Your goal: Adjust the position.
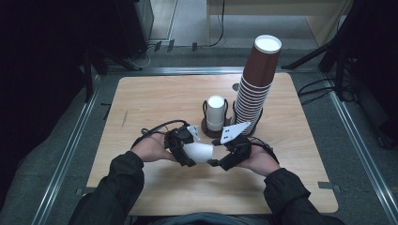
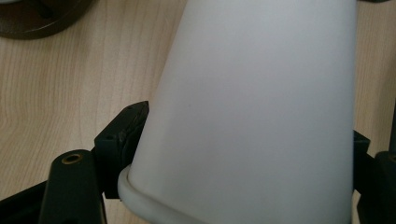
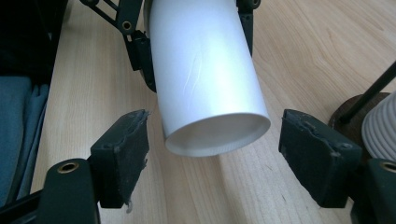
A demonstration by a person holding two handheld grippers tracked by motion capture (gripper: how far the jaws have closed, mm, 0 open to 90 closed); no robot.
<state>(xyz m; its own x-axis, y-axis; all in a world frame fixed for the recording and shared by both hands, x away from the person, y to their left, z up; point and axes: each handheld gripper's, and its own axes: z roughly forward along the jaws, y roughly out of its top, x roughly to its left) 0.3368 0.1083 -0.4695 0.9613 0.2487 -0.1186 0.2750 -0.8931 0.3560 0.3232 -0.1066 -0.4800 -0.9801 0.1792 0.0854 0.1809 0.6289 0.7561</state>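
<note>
A: What is being held over the near middle of the wooden table (image 1: 141,101)?

B: A white cup (image 1: 199,152) is being held there on its side, just above the tabletop, between the two hands. It is being clamped near its rolled rim by the left gripper (image 1: 185,151), whose pads are being pressed against the cup's wall on both sides in the left gripper view.

A: And how is the right gripper (image 1: 220,157) being kept?

B: Its jaws are being held apart. In the right gripper view the cup's closed base end (image 3: 217,135) is being framed between the two pads (image 3: 122,151), with a gap showing on each side, so nothing is being squeezed by them.

A: What is being seen farther off on the table?

B: Just beyond the hands, a dark round holder (image 1: 205,125) with wire uprights is being occupied by another upright white cup (image 1: 216,112). Just to its right, a tall stack of brown cups (image 1: 256,84) is being leaned slightly rightward, and it is being topped by a white opening.

A: Is the held cup being touched by the holder?

B: No, it is being kept apart from it, nearer the person.
</note>
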